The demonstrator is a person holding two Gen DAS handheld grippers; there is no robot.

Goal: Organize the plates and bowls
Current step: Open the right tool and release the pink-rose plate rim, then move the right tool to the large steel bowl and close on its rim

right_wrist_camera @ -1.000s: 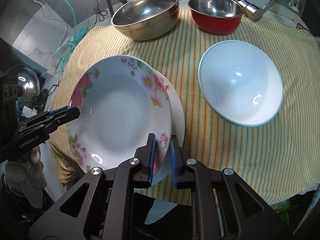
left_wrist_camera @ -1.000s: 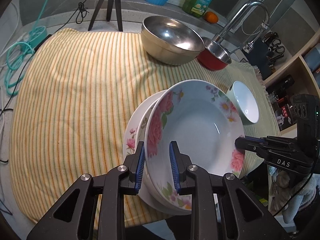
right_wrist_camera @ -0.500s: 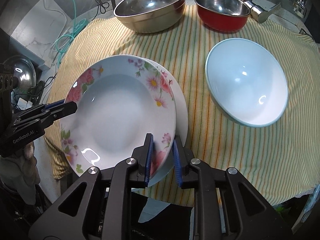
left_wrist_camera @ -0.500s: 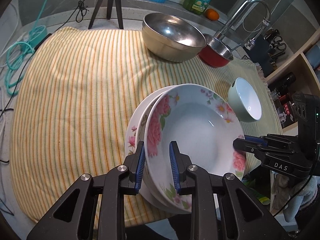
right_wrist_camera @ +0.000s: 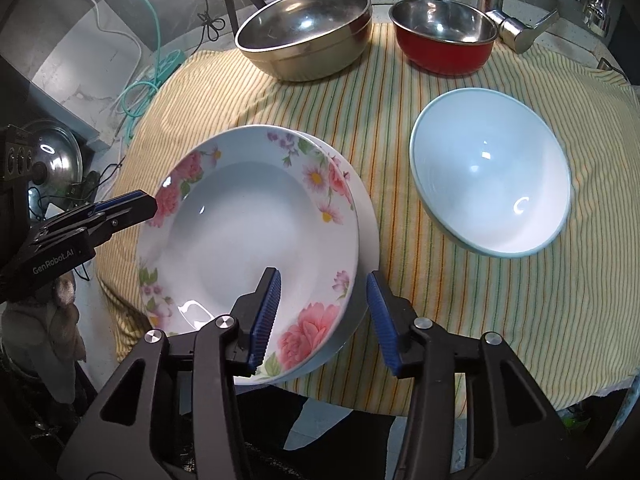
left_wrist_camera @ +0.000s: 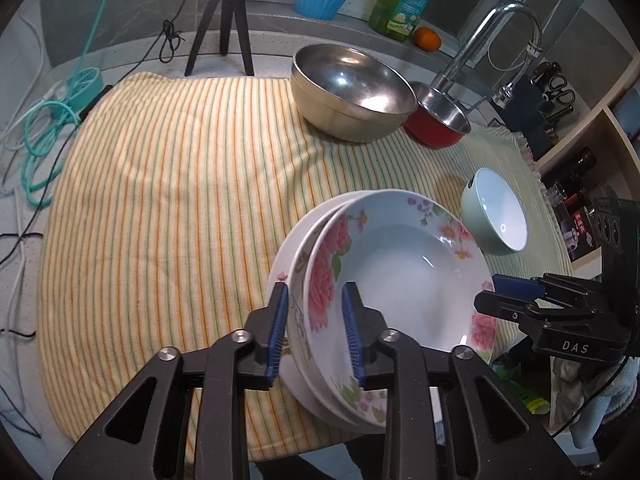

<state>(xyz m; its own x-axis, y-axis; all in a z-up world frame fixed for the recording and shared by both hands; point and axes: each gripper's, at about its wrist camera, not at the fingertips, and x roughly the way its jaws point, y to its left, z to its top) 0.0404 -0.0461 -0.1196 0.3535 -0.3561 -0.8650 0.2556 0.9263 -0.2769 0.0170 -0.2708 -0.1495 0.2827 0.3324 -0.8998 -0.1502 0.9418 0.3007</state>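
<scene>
Since a second ago the rose-patterned white deep plate (right_wrist_camera: 248, 236) has sunk onto the plain white plate (right_wrist_camera: 366, 236) on the striped-cloth table (left_wrist_camera: 168, 184), and both hand-held grippers have just been opening. The right hand-held gripper (right_wrist_camera: 324, 312) and left hand-held gripper (left_wrist_camera: 314, 328) straddle its rim, pads apart. Plates look stacked; the pale green bowl (right_wrist_camera: 492, 176), steel bowl (right_wrist_camera: 304, 36) and red bowl (right_wrist_camera: 444, 40) seem still unsorted.

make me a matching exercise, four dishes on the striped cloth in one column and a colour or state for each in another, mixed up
Things:
1. large bare steel bowl
2. smaller steel-lined bowl
3. deep flower-rimmed plate
4. plain rounded bowl

Descriptions:
A. pale green outside, white inside
B. red outside
C. stacked on another plate
D. dull gold-grey metal all over

Pairs: 1-D, 2-B, 3-C, 4-A
</scene>
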